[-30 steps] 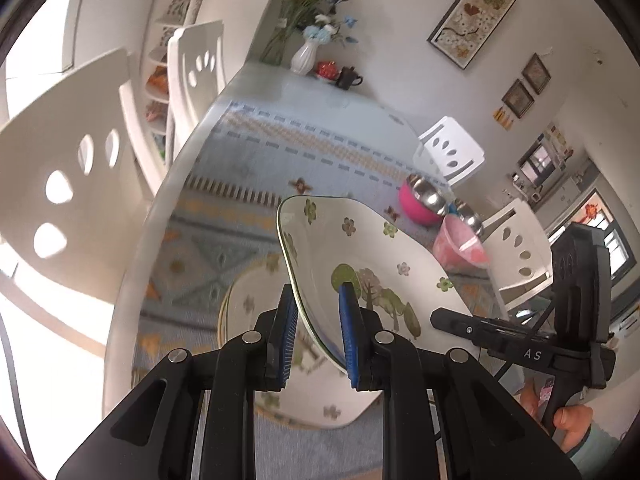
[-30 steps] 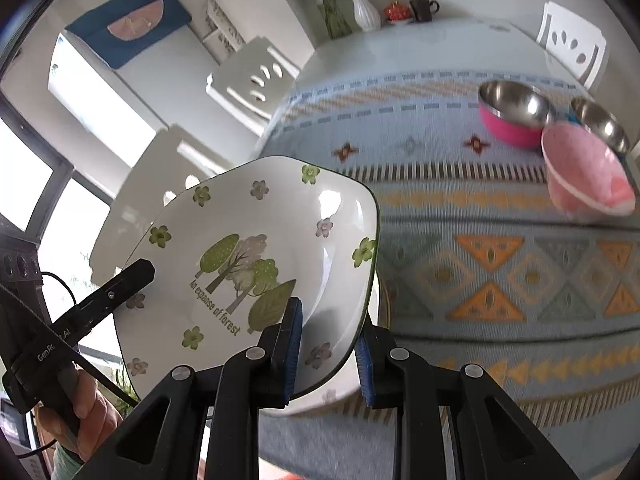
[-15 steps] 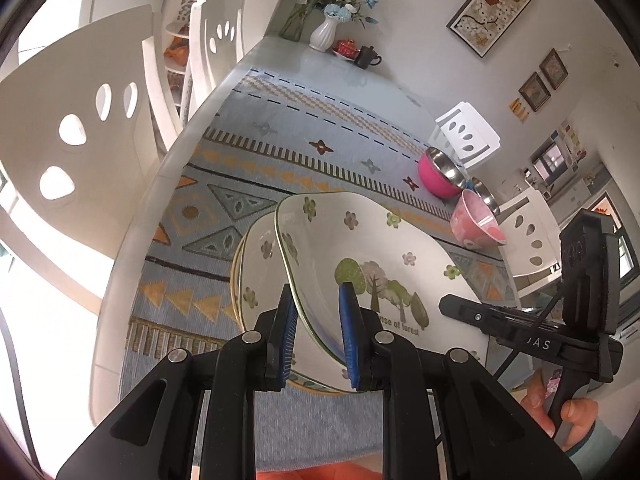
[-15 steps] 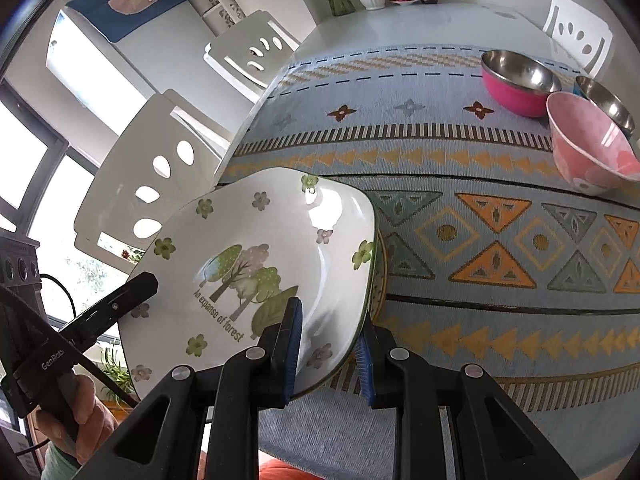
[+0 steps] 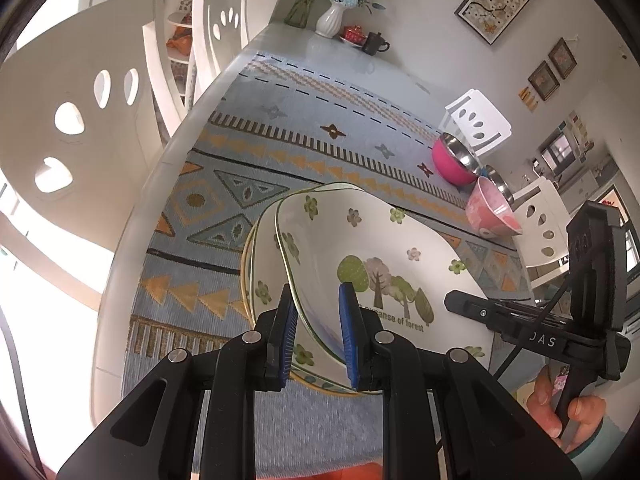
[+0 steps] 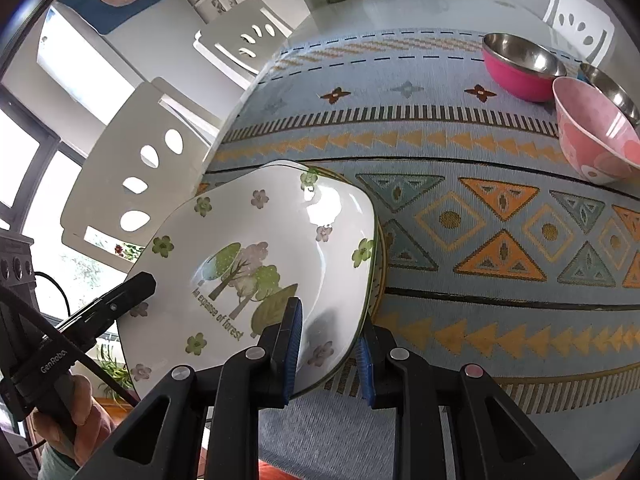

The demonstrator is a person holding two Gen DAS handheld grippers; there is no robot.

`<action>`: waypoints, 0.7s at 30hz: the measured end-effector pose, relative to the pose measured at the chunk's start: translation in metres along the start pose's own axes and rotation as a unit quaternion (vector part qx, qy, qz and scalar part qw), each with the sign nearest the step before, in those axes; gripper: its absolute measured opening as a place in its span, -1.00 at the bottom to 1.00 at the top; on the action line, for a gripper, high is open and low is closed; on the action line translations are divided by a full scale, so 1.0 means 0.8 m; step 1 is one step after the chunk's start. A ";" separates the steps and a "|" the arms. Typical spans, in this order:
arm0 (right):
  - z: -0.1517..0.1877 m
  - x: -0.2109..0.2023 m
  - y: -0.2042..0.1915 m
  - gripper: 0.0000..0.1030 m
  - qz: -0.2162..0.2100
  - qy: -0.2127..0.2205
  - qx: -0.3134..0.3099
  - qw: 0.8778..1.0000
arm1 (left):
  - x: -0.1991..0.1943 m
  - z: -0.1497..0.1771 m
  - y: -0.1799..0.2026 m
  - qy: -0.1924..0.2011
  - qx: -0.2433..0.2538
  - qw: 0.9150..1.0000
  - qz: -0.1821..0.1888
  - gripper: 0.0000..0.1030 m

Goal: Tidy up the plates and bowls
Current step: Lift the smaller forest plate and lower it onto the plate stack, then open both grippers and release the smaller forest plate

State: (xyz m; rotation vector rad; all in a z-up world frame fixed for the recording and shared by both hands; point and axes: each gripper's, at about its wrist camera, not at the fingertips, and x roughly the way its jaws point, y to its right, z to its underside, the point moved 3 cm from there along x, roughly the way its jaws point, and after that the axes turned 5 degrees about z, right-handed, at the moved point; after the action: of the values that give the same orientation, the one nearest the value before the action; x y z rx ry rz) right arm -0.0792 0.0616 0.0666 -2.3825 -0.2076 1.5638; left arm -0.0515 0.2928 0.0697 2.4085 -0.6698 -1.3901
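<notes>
A white squarish plate (image 5: 380,248) with tree and flower prints is held between both grippers, low over another plate (image 5: 256,280) that lies on the table runner. My left gripper (image 5: 318,336) is shut on the plate's left rim. My right gripper (image 6: 330,356) is shut on its right rim (image 6: 352,320); the plate's face (image 6: 256,264) fills the left of the right wrist view. The lower plate's edge (image 6: 382,248) peeks out behind it.
A pink steel-lined bowl (image 6: 520,64), a pale pink bowl (image 6: 596,140) and a steel bowl (image 6: 612,88) stand at the runner's far right. A vase (image 5: 330,22), red pot and dark cup (image 5: 374,43) sit at the far end. White chairs (image 5: 80,128) line the left side.
Both grippers have lowered the plate toward the table, bringing it down close over the plate lying on the runner. Both grips stayed shut.
</notes>
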 end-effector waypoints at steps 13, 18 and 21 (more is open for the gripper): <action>-0.010 0.013 -0.003 -0.52 0.010 -0.008 0.001 1.000 | 0.022 0.001 -0.013 -0.039 0.013 0.999 -0.019 -0.68; -0.009 0.023 -0.003 -0.52 0.024 -0.018 -0.003 1.000 | 0.032 0.003 -0.015 -0.062 0.020 0.997 -0.038 -0.66; -0.013 0.024 -0.005 -0.52 0.045 -0.019 -0.015 0.999 | 0.031 0.003 -0.016 -0.068 0.020 0.997 -0.040 -0.65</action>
State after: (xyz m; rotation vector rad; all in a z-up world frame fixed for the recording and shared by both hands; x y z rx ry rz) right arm -0.0620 0.0690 0.0552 -2.4182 -0.1351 1.6573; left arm -0.0397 0.2905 0.0444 2.4115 -0.6455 -1.6000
